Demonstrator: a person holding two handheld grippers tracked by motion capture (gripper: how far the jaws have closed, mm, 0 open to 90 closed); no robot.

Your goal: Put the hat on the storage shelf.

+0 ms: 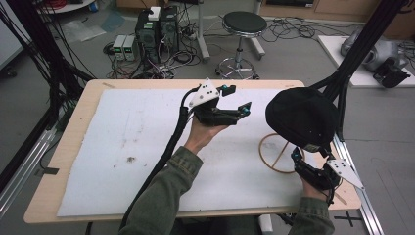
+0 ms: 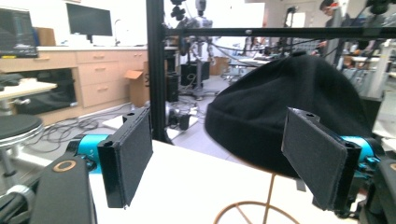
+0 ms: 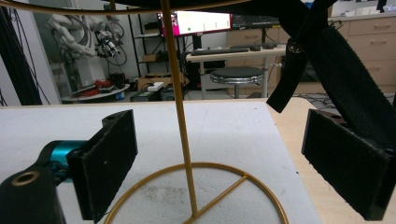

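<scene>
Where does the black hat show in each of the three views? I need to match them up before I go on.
High view: the black hat sits right of centre, on top of the gold wire stand.
Left gripper view: it shows right of centre, beyond the two jaws.
Right gripper view: its dark underside runs along the top edge.
Shared landmark: the stand's gold stem and ring base.
</scene>
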